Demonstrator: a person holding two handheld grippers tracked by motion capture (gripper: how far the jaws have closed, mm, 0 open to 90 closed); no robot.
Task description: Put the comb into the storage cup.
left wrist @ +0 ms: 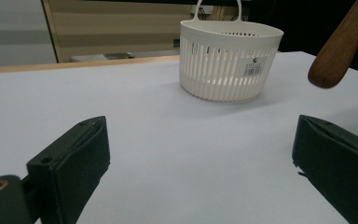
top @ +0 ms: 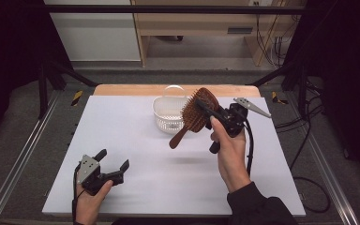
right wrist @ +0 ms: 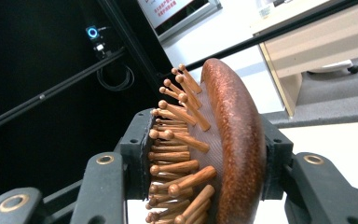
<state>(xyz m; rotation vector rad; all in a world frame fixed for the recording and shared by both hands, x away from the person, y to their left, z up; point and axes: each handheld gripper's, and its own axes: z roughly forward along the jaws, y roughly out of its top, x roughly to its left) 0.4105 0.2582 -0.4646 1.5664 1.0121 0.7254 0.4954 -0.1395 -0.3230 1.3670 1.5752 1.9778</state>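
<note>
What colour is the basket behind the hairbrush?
White, with slotted walls; the basket shows best in the left gripper view.

Wooden paddle hairbrush (top: 198, 112) held aloft, handle slanting down, just beside white basket (top: 168, 117).

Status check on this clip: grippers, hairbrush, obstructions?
Right gripper clamped on hairbrush head, lifted beside basket. Left gripper open, empty, low over table. Nothing blocking basket.
</note>
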